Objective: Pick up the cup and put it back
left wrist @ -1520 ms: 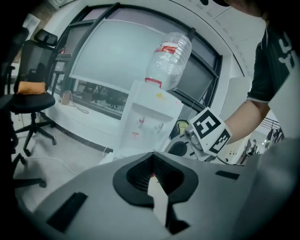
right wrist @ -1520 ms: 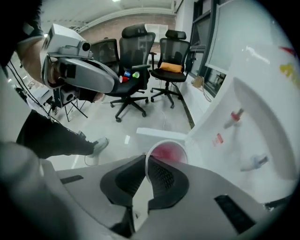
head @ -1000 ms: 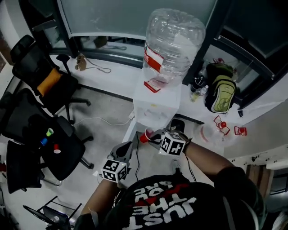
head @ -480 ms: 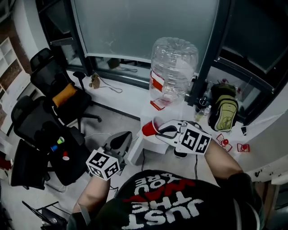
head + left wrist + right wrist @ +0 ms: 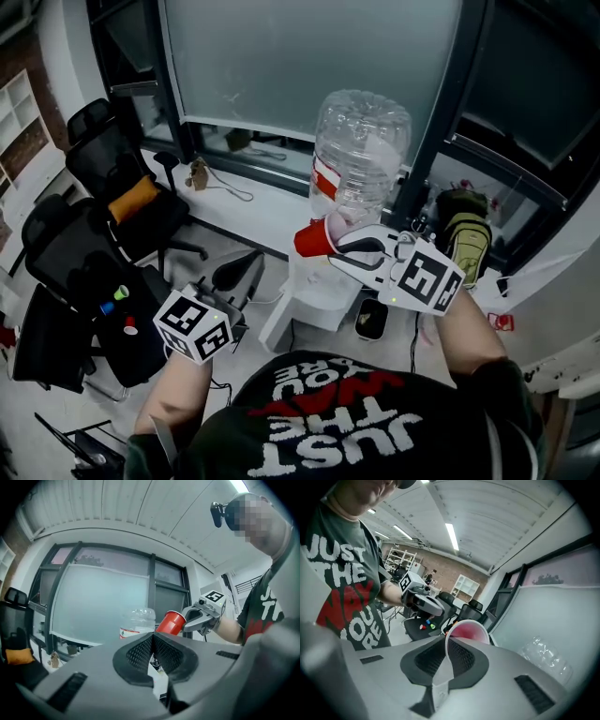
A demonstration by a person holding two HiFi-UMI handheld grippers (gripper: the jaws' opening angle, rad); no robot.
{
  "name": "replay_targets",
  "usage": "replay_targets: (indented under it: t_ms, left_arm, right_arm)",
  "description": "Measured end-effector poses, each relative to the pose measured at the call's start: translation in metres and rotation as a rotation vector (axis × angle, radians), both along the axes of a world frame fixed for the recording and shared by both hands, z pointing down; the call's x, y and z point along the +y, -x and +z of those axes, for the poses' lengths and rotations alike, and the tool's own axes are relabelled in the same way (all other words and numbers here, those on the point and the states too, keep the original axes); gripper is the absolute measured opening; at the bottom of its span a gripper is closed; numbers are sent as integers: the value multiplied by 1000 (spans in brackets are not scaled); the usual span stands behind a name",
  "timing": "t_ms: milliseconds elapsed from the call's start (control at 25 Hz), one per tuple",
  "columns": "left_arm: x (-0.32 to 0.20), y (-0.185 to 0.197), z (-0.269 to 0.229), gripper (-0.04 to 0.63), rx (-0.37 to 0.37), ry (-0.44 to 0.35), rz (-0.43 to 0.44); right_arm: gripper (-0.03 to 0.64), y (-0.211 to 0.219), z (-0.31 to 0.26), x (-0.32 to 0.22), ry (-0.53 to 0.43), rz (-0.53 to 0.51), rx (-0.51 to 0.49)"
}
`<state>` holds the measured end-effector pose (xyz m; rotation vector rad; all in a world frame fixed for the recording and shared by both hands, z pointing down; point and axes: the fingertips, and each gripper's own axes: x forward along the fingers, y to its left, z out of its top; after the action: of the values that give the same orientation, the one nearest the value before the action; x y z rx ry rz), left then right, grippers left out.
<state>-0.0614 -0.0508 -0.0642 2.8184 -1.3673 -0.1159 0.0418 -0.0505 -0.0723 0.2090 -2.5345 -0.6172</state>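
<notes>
A red cup with a white inside hangs in the air in front of the big clear water bottle. My right gripper is shut on its rim. In the right gripper view the cup tilts away from the right gripper, whose jaws pinch the cup's wall. My left gripper is held lower and to the left, apart from the cup. Its jaws are shut on nothing. In the left gripper view the left gripper points toward the cup and the right gripper.
The bottle stands on a white dispenser by the window. Black office chairs crowd the left, one seat holding small coloured things. A green backpack leans at the right. A cable lies on the floor.
Both grippers have risen. The right one carried the red cup up from low in front of the dispenser to the height of the bottle's lower part.
</notes>
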Motion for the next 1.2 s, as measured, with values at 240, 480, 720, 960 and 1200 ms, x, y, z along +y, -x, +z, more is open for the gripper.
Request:
replay_targets:
  t_ms: [240, 480, 720, 960, 1200]
  left_arm:
    - [-1, -1, -1, 8, -24, 1, -7]
    - [0, 3, -3, 8, -32, -4, -16]
    - [-3, 5, 10, 8, -46, 8, -24]
    - [-9, 8, 47, 8, -35, 74, -34]
    - [-19, 9, 114, 8, -38, 185, -46]
  right_arm:
    - [45, 0, -6, -2, -27, 2, -5]
    - [44, 4, -4, 1, -29, -9, 9]
    - [46, 6, 6, -2, -9, -8, 13]
    - [46, 13, 37, -6, 49, -8, 59]
    - [46, 21, 99, -21, 144, 13, 108]
